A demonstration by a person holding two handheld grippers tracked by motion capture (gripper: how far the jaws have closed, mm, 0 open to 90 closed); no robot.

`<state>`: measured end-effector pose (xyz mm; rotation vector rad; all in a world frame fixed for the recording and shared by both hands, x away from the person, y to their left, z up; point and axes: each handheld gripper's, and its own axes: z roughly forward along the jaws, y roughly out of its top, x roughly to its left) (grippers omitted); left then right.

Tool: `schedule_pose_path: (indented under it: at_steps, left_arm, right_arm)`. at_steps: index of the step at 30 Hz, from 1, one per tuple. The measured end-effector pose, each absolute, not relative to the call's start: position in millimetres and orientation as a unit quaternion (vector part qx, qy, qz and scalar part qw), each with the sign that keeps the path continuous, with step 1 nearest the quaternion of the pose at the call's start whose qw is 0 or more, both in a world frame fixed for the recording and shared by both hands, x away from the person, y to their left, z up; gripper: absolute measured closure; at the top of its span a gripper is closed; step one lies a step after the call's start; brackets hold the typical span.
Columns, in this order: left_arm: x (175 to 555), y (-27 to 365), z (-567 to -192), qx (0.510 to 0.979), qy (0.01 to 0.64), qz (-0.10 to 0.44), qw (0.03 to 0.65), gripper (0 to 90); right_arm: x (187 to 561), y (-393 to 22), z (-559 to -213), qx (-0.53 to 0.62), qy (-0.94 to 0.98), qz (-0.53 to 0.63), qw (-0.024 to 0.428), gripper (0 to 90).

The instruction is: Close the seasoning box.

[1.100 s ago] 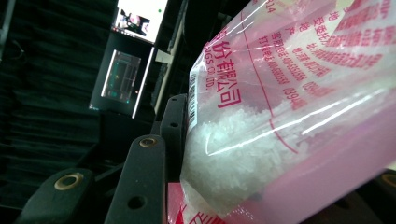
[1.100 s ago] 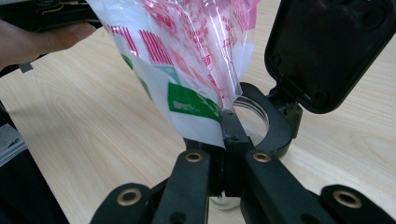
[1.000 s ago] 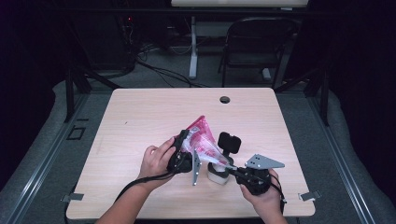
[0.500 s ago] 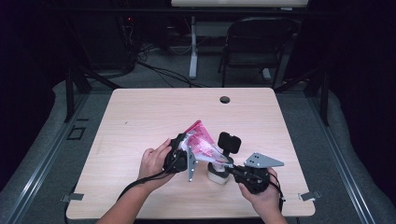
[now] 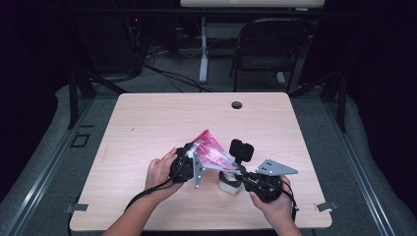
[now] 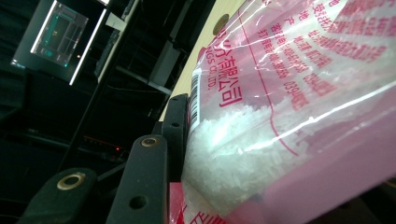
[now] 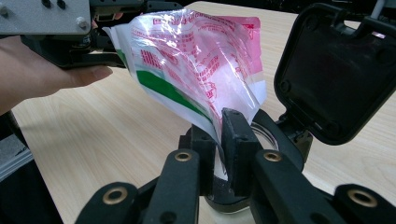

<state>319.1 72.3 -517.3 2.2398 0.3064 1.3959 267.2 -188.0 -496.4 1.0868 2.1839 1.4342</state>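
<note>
A clear plastic bag (image 5: 211,147) with pink and green print holds white crystals (image 6: 233,140). My left gripper (image 5: 189,162) is shut on its fat end and holds it tilted above the table; one of its fingers (image 6: 175,130) presses the bag's side. The bag's (image 7: 187,60) lower corner hangs over a small glass jar (image 5: 228,183) whose black flip lid (image 5: 241,150) stands open. My right gripper (image 7: 219,140) is at that corner. Its jaws have just been opening, and the thin edge sits loosely in the narrow gap between them.
The wooden table (image 5: 147,123) has a round cable hole (image 5: 236,104) near its far edge. A folding chair (image 5: 270,44) and cables stand on the dark floor beyond. The person's left hand (image 7: 46,74) is close beside the bag.
The left gripper and the bag have sunk a little toward the jar. The right hand has kept its place.
</note>
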Motion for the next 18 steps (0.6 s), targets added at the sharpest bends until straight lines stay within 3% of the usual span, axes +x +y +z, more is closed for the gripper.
schedule_pose_path:
  at_steps: [10, 18]
  left_arm:
    - [321.3, 75.4, -520.2, 0.825, 0.125, 0.493, 0.247, 67.4]
    - [323.6, 77.4, -522.6, 0.83, 0.133, 0.479, 0.254, 67.6]
  right_arm:
    - [269.5, -185.5, -497.2, 0.38, 0.759, 0.506, 0.152, 79.7]
    - [270.4, -184.1, -497.5, 0.376, 0.76, 0.509, 0.151, 70.3]
